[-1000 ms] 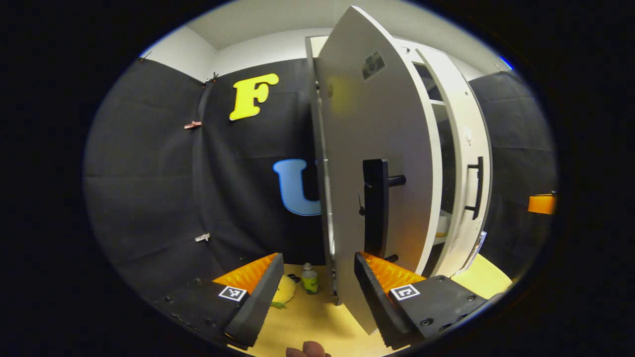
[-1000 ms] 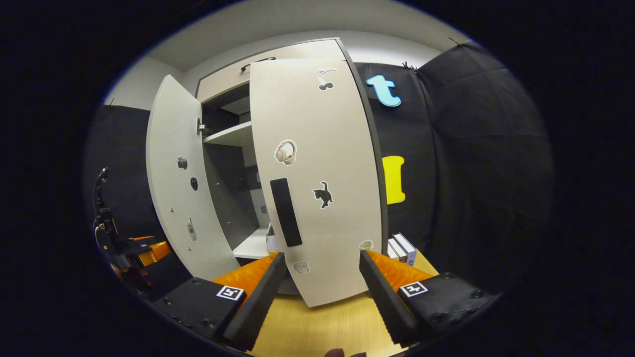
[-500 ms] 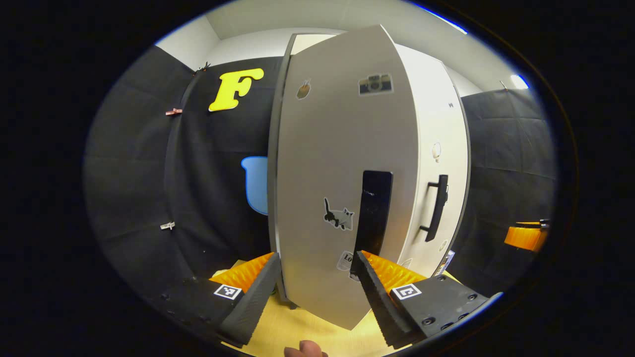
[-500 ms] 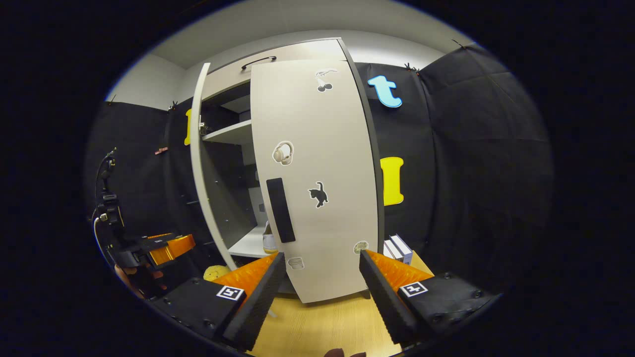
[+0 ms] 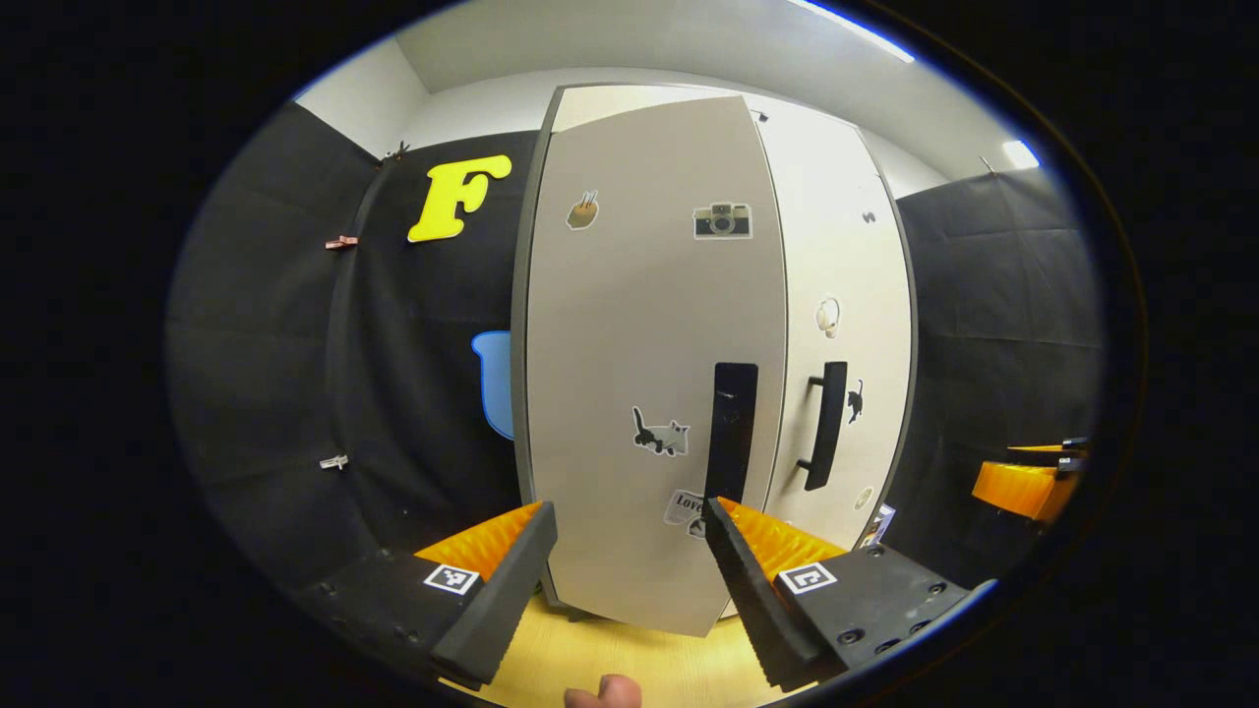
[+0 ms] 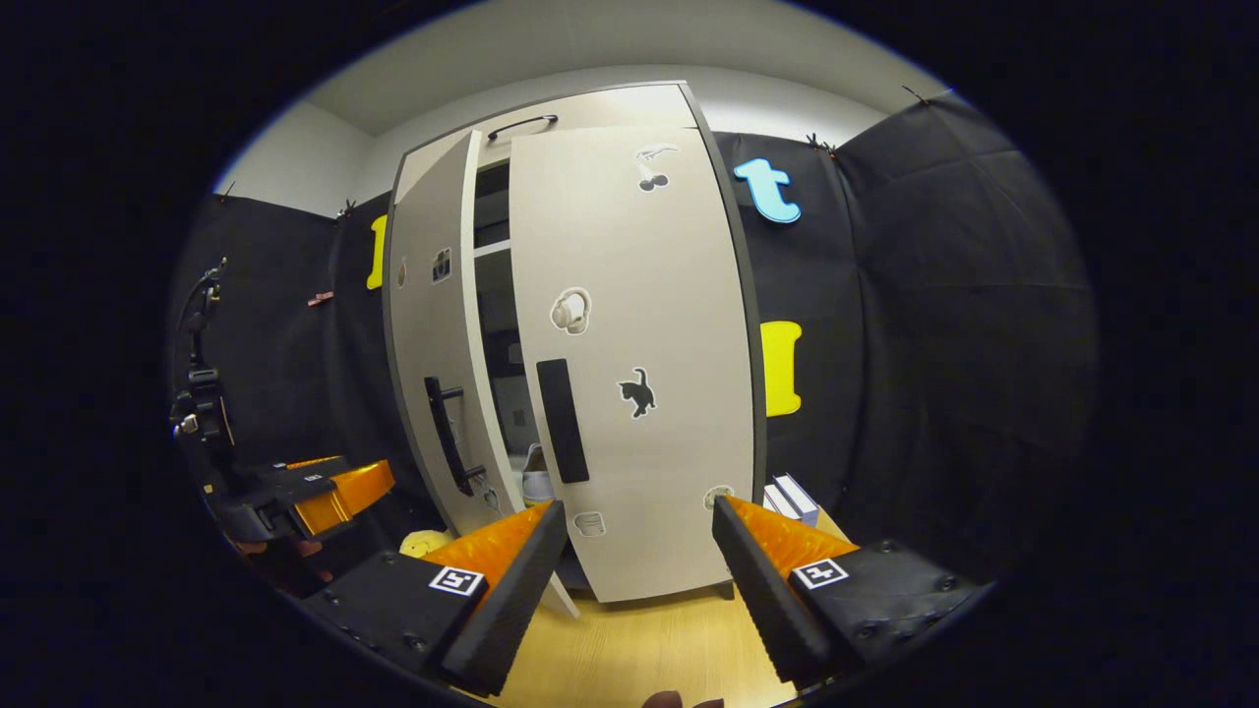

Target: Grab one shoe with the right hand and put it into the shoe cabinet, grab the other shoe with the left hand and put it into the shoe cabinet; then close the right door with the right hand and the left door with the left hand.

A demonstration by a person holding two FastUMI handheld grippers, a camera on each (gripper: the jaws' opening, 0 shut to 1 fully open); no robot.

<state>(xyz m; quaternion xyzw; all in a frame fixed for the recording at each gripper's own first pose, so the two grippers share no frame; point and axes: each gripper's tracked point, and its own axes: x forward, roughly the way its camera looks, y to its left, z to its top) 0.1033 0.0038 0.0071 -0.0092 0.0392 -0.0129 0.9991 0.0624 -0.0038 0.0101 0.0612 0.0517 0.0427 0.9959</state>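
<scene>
The tall pale shoe cabinet [image 6: 600, 103] stands upright. Its right door [image 6: 639, 364], with stickers and a black handle, is shut. The left door [image 6: 433, 354] stands slightly ajar. Through the gap, a white shoe [image 6: 536, 479] rests on the bottom shelf.

- A recording booth dressed as a home corner: black cloth walls [image 6: 944, 344] pinned with clips [image 5: 341, 242].
- A stickered white shoe cabinet [image 6: 629, 344] stands on pale wood floor [image 6: 629, 649].
</scene>
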